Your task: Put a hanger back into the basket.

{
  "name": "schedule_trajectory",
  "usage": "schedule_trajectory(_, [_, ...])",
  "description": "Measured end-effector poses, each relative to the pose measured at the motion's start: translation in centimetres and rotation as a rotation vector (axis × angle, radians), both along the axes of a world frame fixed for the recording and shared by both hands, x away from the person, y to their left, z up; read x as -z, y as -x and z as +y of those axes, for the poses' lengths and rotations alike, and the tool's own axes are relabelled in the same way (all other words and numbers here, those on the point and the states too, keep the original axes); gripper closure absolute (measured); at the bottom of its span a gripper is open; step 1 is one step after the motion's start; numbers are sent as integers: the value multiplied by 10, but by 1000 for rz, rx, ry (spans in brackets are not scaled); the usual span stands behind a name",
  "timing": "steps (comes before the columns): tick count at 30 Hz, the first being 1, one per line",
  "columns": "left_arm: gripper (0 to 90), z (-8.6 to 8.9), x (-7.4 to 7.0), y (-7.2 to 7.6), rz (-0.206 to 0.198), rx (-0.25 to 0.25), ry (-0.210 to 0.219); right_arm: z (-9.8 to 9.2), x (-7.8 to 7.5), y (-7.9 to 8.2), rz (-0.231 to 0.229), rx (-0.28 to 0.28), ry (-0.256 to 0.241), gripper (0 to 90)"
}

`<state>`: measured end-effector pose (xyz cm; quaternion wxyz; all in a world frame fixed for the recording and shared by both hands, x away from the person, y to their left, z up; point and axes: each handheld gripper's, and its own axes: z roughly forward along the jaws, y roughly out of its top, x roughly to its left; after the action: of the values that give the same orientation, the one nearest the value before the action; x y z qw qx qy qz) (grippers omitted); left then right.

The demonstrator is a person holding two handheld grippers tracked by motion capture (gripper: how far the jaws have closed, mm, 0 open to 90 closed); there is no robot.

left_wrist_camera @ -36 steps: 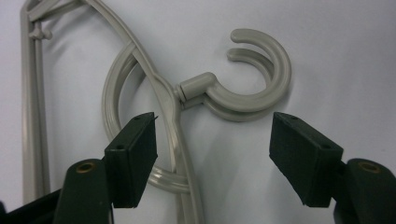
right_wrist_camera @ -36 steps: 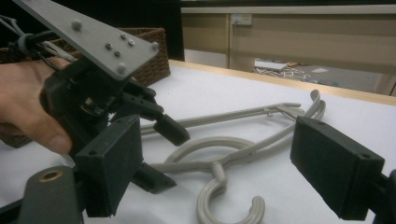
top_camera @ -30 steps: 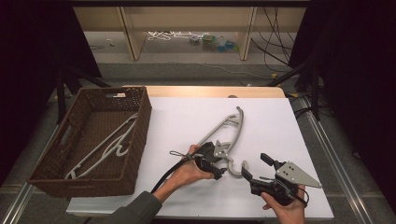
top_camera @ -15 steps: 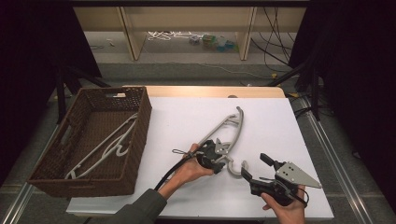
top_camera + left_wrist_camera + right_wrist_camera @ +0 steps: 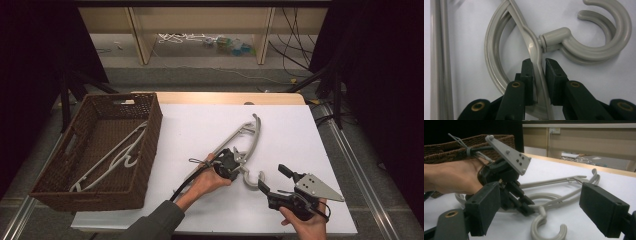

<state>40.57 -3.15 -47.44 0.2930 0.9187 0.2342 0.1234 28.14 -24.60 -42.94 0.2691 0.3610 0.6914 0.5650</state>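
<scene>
Overhead first: my left gripper sits near the middle of the white table, its jaws set on the grey plastic hanger close to where the hook joins the body. That hanger lies flat, its long arms running away to the far right. My right gripper hovers at the near right, jaws spread wide with nothing between them, just beside the hook end. A brown wicker basket stands at the left edge of the table with more pale hangers lying inside.

Left gripper view: the two black pads stand on either side of the hanger's thin spine, the left one touching it; on the right a narrow slit remains (I cannot call it fully clamped). The hook curls off to the right.

Right gripper view: my own jaws stand far apart and bare, framing the left gripper, the hand holding it and the hook lying on the table.
</scene>
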Motion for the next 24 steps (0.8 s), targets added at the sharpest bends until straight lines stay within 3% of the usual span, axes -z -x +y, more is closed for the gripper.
schedule_trajectory(2, [786,2,-2,0,28,-19,19,0,0,0,1,2,-12,180])
schedule_trajectory(15, [817,24,-29,-2,5,-93,142,0,0,0,8,3,-2,180])
schedule_trajectory(20, [820,37,-39,-6,15,-128,212,-1,0,-1,6,1,-4,180])
schedule_trajectory(23, [820,45,-46,-7,37,-140,272,1,-1,2,50,-1,-27,180])
schedule_trajectory(24, [821,48,-49,-7,40,-150,292,0,-1,2,42,4,-20,180])
